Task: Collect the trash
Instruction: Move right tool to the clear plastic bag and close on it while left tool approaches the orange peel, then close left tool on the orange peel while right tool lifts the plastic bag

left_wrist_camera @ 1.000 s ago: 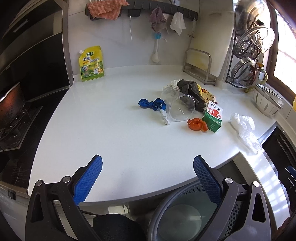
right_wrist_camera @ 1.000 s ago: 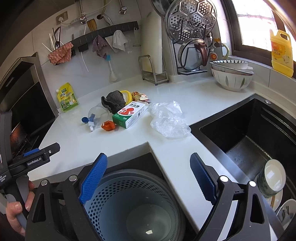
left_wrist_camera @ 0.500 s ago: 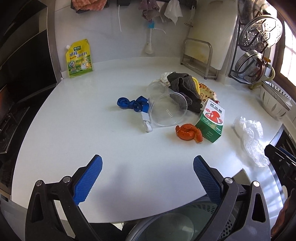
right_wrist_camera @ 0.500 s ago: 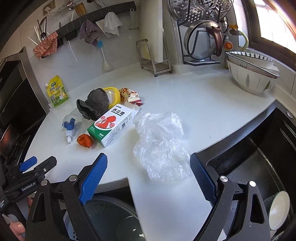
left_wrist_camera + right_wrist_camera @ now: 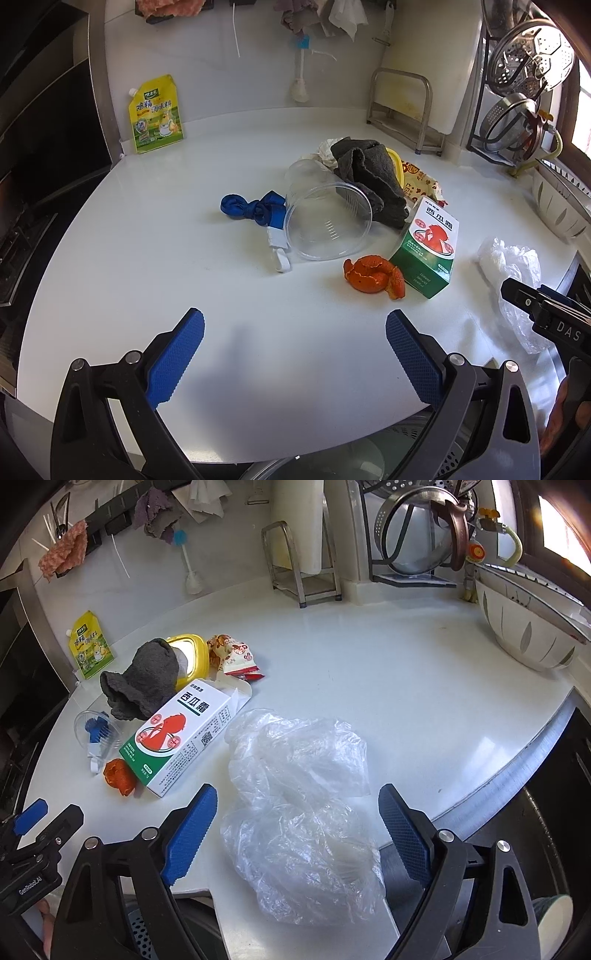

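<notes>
1. The right gripper (image 5: 297,825), black-framed with blue ribbed pads, hangs with its jaws spread wide and empty, straddling a crumpled clear plastic bag (image 5: 299,805) that lies on the white countertop (image 5: 406,686) near the edge by the dark sink (image 5: 554,775).
2. The left gripper (image 5: 295,354), of the same build, is likewise spread wide and holds nothing; it hovers over a bare stretch of the countertop, short of the pile of trash.
3. Ahead of the left gripper lies a curl of orange citrus peel (image 5: 373,275), touching the foot of a green-and-white cardboard box with a red picture (image 5: 430,251).
4. A clear plastic cup (image 5: 327,221) lies on its side, mouth towards the left camera, just beside the box.
5. A dark grey rag (image 5: 373,173) is draped over the cup's far side and over a yellow container (image 5: 192,653).
6. A twisted blue wrapper (image 5: 251,208) with a white clip lies just left of the cup.
7. A red-and-cream snack packet (image 5: 232,657) sits behind the box.
8. A yellow seasoning pouch (image 5: 157,114) leans against the back wall, well apart from the pile.
9. A perforated grey bin (image 5: 406,454) shows below the counter's edge.
</notes>
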A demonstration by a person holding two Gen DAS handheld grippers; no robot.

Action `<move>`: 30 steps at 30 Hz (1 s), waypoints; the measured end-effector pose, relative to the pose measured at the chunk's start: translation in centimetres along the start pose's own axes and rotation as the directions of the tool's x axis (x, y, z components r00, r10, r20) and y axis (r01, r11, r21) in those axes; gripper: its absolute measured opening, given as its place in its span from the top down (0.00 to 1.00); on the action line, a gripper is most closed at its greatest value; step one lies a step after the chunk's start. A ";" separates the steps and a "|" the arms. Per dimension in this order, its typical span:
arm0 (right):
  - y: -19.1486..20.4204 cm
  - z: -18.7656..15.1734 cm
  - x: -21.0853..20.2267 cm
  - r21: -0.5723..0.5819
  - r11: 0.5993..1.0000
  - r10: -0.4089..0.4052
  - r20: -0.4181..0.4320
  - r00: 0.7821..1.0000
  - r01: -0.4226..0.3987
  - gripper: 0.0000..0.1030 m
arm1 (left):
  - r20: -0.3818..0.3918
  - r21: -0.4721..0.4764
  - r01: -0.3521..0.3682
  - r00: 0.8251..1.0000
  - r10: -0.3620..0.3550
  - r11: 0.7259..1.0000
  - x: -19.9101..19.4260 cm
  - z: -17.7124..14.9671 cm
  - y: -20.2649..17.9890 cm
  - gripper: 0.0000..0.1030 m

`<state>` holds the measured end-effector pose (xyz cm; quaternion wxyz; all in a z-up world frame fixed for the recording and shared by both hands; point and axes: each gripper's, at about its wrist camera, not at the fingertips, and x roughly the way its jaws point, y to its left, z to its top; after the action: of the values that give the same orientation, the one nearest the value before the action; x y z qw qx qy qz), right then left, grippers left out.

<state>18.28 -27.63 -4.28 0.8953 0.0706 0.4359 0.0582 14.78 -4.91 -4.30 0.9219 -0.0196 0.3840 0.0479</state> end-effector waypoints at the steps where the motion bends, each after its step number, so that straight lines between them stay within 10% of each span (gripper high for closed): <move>1: 0.2 0.0 0.1 -0.013 1.000 -0.004 -0.004 1.000 0.004 0.27 | -0.001 -0.003 0.003 1.000 -0.003 1.000 0.1 0.0 -0.1 0.06; 9: 1.3 -0.4 0.1 -0.063 0.998 0.024 -0.007 1.000 -0.025 0.73 | -0.011 -0.010 0.019 1.000 -0.019 1.000 1.1 0.2 -1.0 0.06; 26: -0.8 -0.1 -0.4 0.042 0.994 0.105 0.012 0.994 -0.105 0.74 | -0.022 0.036 -0.029 0.999 0.029 0.999 3.8 1.7 -4.1 0.07; 30: -0.7 -0.1 -0.4 0.042 0.993 0.113 0.012 0.994 -0.114 0.74 | -0.039 0.030 -0.013 0.999 0.014 0.999 4.5 2.1 -4.1 0.30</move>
<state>18.00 -28.39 -4.18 0.8909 0.1144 0.4281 0.0994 19.80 -8.53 -6.04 0.9140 -0.0043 0.4029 0.0481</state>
